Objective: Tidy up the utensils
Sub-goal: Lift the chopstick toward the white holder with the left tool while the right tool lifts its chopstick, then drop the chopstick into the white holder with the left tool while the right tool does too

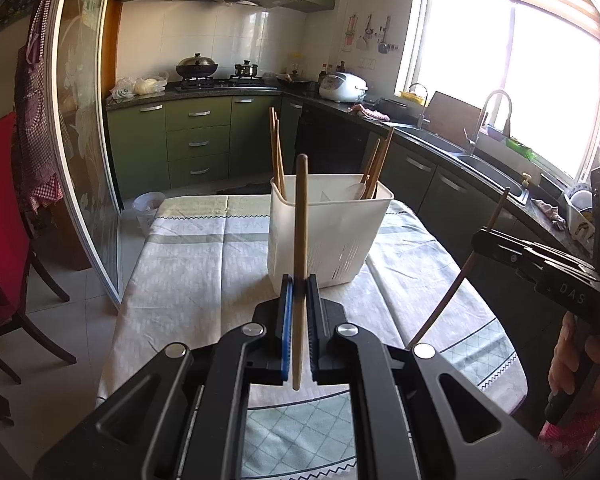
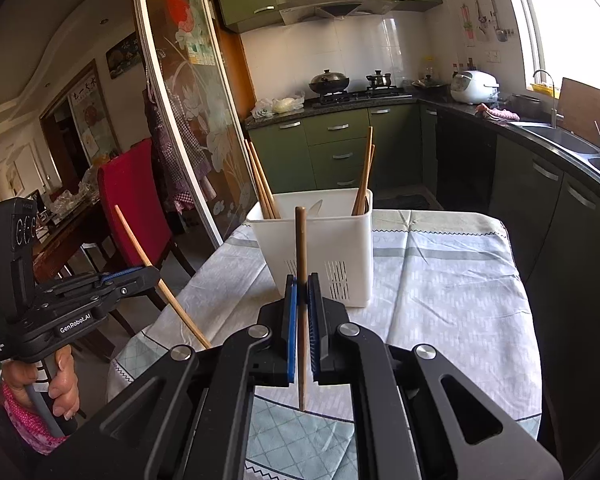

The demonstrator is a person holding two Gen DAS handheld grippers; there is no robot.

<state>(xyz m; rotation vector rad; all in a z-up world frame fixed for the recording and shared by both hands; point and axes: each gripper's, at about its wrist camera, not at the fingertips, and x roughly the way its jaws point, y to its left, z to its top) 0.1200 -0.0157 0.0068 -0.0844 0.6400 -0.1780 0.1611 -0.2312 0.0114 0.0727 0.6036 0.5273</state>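
Note:
A white plastic utensil holder [image 1: 328, 228] [image 2: 316, 248] stands on the clothed table, with several wooden chopsticks [image 1: 277, 152] [image 2: 260, 178] leaning in its corners. My left gripper [image 1: 299, 284] is shut on one wooden chopstick [image 1: 300, 216] that stands nearly upright, just in front of the holder. My right gripper [image 2: 302, 284] is shut on another chopstick [image 2: 301, 248], also upright and short of the holder. Each gripper shows from the side in the other's view: the right gripper [image 1: 478, 240] with its slanted chopstick [image 1: 448, 296], the left gripper [image 2: 156, 274] with its own chopstick [image 2: 148, 258].
The table carries a pale patterned cloth [image 1: 204, 256] [image 2: 440, 280]. A red chair [image 1: 0, 232] [image 2: 134, 200] stands at its left, by a sliding glass door [image 2: 188, 120]. Green cabinets, a stove and a sink [image 1: 488, 168] line the kitchen behind. A person's hand [image 2: 62, 384] holds the left gripper's handle.

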